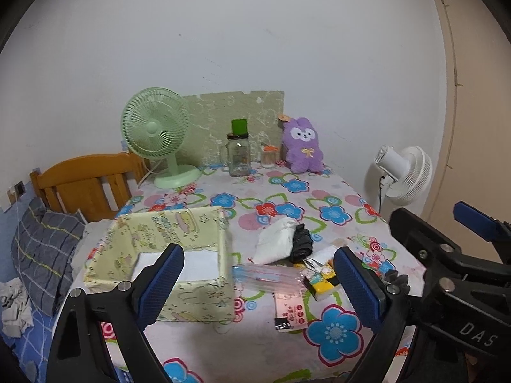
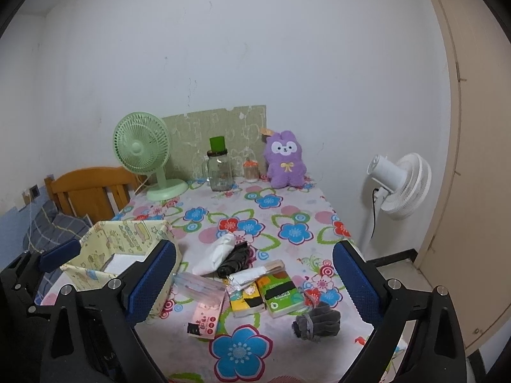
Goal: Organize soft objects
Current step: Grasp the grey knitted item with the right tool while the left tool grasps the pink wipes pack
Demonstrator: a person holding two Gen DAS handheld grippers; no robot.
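Left wrist view is showing the left claw [image 1: 258, 282] hanging released, blue pads spread wide, above the near half of the table [image 1: 255, 344]. Right wrist view is showing the right claw [image 2: 254, 282] likewise released and holding nothing. Between them a white cloth [image 2: 215, 253] is lying against a black bundle [image 2: 234, 258], with tissue packs [image 2: 281, 292] just beside them and a grey glove [image 2: 316, 319] nearer the right claw. A yellow fabric box [image 1: 166, 255] is sitting at the left (one white item inside).
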